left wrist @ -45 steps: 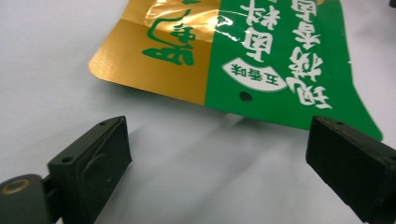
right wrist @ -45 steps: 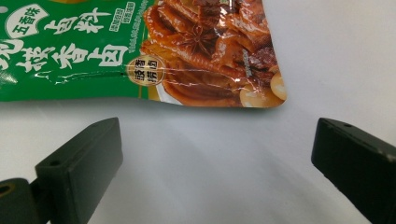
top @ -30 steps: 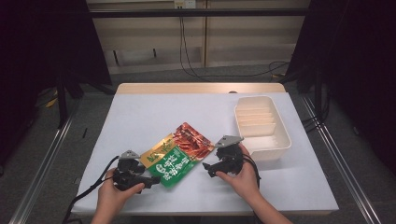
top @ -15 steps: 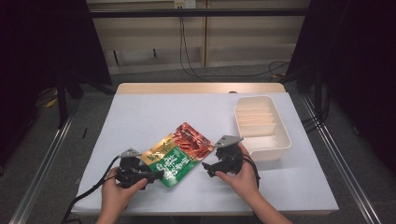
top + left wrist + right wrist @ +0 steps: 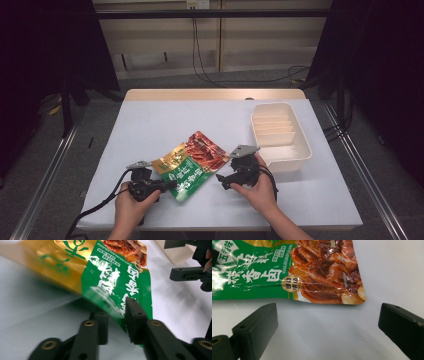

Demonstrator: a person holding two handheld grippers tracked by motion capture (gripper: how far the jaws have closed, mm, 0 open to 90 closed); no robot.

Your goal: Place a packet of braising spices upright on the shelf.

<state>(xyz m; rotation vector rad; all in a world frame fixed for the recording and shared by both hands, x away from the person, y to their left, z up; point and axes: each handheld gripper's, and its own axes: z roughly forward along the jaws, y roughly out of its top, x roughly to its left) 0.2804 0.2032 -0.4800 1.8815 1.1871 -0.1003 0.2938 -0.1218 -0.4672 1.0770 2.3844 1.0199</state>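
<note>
Left hand-held gripper closing on snack pouch (tray empty)

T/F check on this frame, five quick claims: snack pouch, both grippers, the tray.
1. The left gripper has the green edge of the snack pouch between its jaws, which have just been closing. True.
2. The right gripper is clamped on the pouch. False: its jaws stand wide apart on bare table, the pouch corner ahead of them.
3. The white tray holds the pouch. False: the pouch lies on the table, left of the tray.
4. The tray has dividers inside. True.
5. The pouch is plain blue. False: it is green, gold and red, with printed food.
</note>
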